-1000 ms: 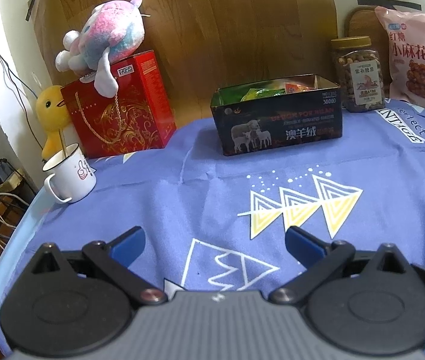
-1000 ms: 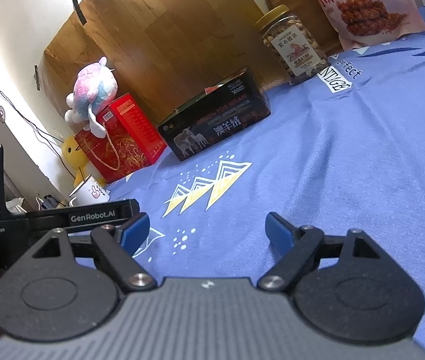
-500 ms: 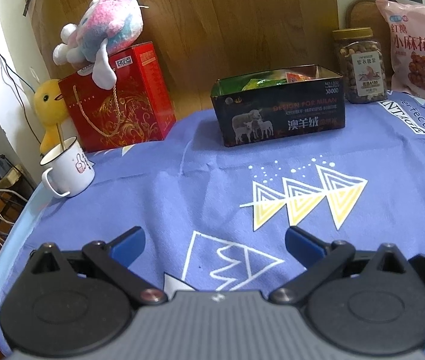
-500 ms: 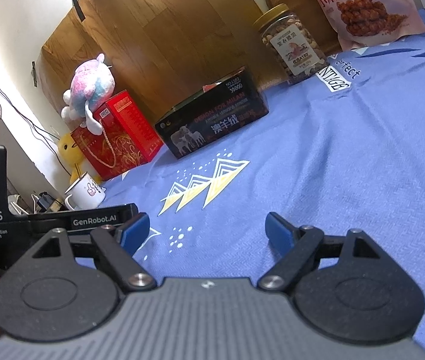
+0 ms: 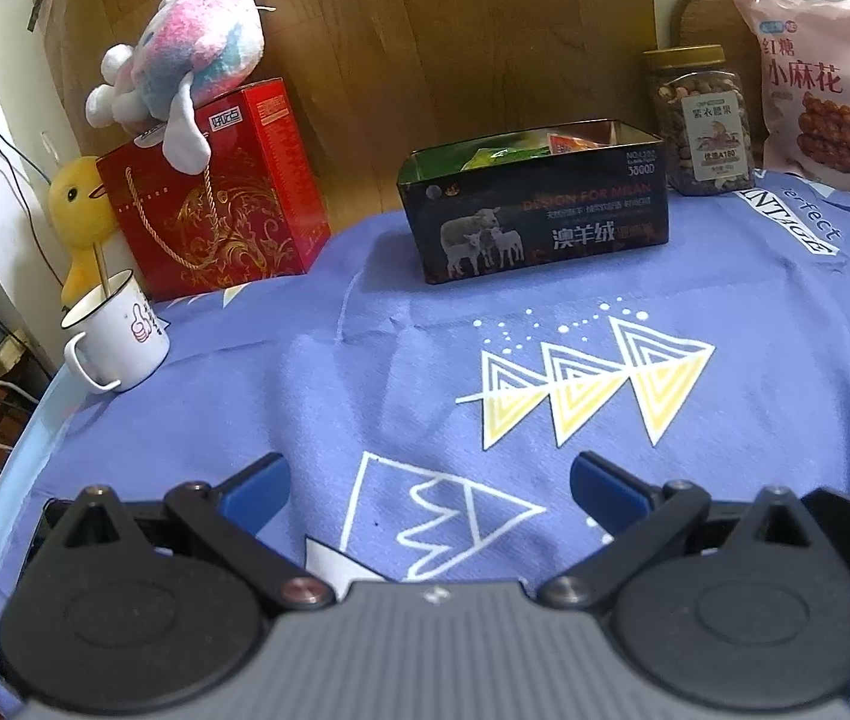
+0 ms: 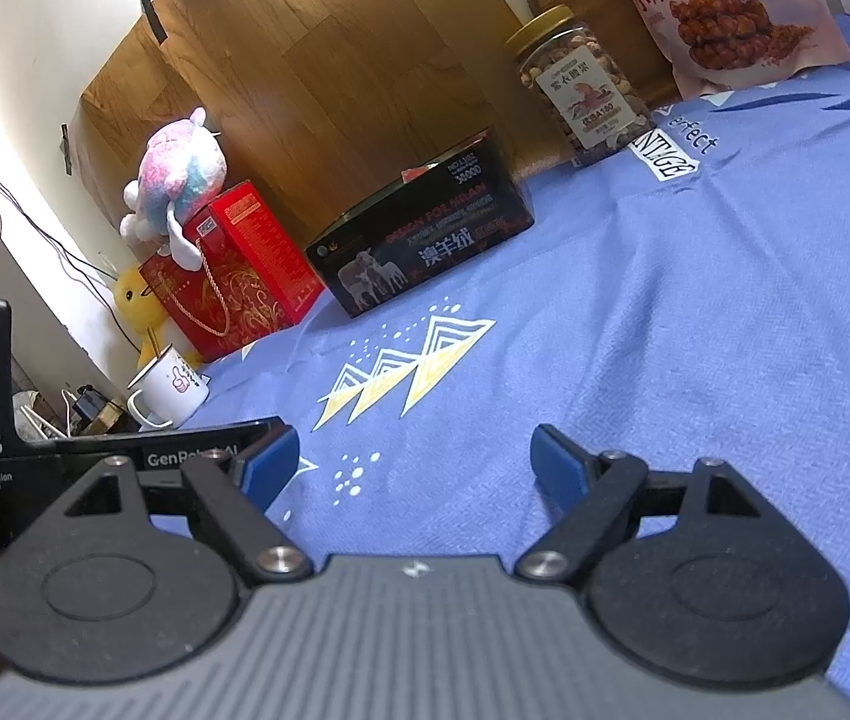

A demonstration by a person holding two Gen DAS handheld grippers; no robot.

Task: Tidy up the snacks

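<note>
A dark open box (image 5: 538, 210) with sheep printed on its side stands at the back of the blue tablecloth and holds green and orange snack packets (image 5: 508, 153). The box also shows in the right wrist view (image 6: 425, 240). A jar of nuts (image 5: 700, 120) and a pink snack bag (image 5: 826, 96) stand to its right. My left gripper (image 5: 430, 483) is open and empty, low over the cloth, well short of the box. My right gripper (image 6: 416, 462) is open and empty, beside the left gripper's body (image 6: 125, 456).
A red gift box (image 5: 215, 198) with a plush toy (image 5: 185, 78) on top stands at the back left. A yellow duck (image 5: 80, 210) and a white mug (image 5: 116, 336) sit near the table's left edge. A wooden board leans behind.
Both grippers have drawn slightly back and shifted the view; the box and jar look a little farther off. Both grippers stay open and empty.
</note>
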